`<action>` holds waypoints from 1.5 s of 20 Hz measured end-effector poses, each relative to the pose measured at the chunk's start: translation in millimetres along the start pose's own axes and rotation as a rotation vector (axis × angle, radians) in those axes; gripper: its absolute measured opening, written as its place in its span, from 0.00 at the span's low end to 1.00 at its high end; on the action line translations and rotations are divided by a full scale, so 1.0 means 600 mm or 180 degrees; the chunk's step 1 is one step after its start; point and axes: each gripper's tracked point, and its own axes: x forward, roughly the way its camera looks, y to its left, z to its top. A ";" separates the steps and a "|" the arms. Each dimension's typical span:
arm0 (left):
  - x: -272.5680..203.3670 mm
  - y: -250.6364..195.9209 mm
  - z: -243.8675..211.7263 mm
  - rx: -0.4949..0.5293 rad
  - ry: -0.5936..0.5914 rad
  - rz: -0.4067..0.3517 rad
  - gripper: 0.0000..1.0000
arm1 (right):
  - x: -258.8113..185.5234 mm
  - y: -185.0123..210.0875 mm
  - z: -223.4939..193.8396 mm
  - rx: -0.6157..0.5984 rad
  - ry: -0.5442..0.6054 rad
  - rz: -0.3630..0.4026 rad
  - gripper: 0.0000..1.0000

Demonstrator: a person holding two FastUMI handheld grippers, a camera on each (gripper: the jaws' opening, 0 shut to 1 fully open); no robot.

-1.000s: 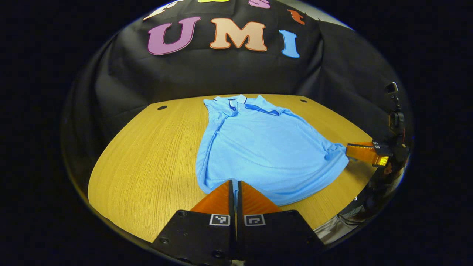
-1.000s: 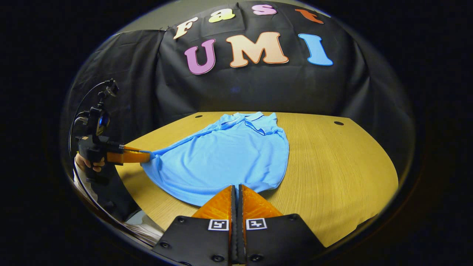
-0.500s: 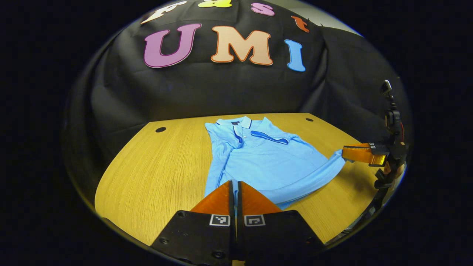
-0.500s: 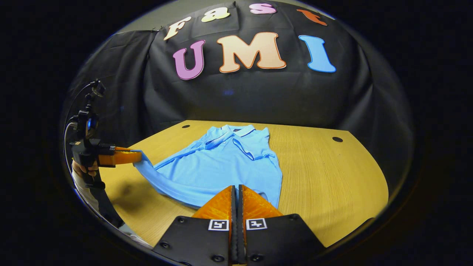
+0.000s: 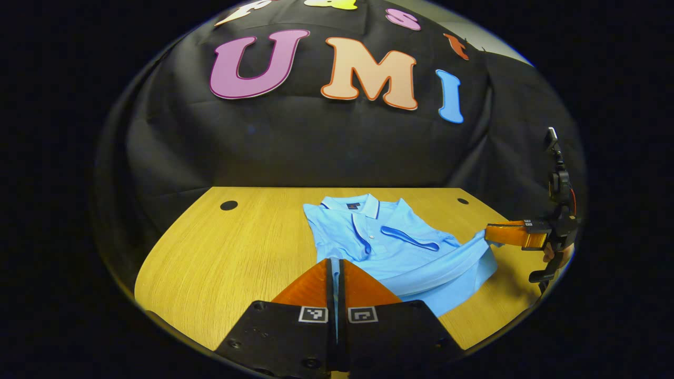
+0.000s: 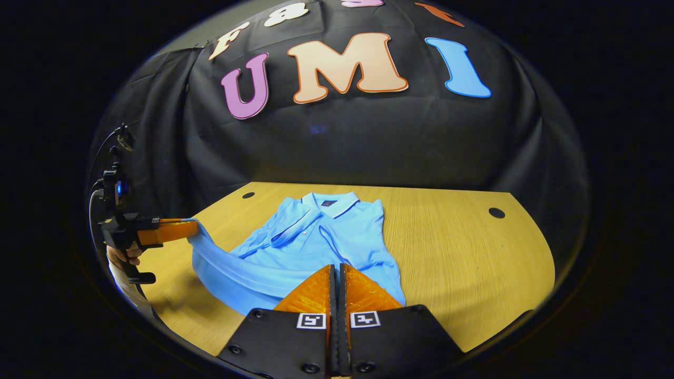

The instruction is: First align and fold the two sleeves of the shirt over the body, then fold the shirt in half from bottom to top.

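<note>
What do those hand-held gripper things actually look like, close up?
Each hand-held gripper has a black body with two wedge-shaped ribbed fingers meeting at a point. Small black-and-white square markers sit at the fingers' base, with screws below. In the right gripper view, the far one has a pistol-style handle, a small mast on top and a thin cable.

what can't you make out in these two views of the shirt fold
- Left gripper view: the shirt hem at the left gripper is hidden behind its own jaws.
- Right gripper view: the hem corner at the right gripper is hidden the same way.
- Right gripper view: the hand sits at the picture's edge, mostly cut off.
- Both views: the collar label is too small to read.
</note>
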 end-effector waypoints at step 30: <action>0.330 0.108 0.086 -0.0137 0.0003 0.0600 0.87 | 0.350 -0.105 0.105 0.0295 -0.0035 -0.0381 0.33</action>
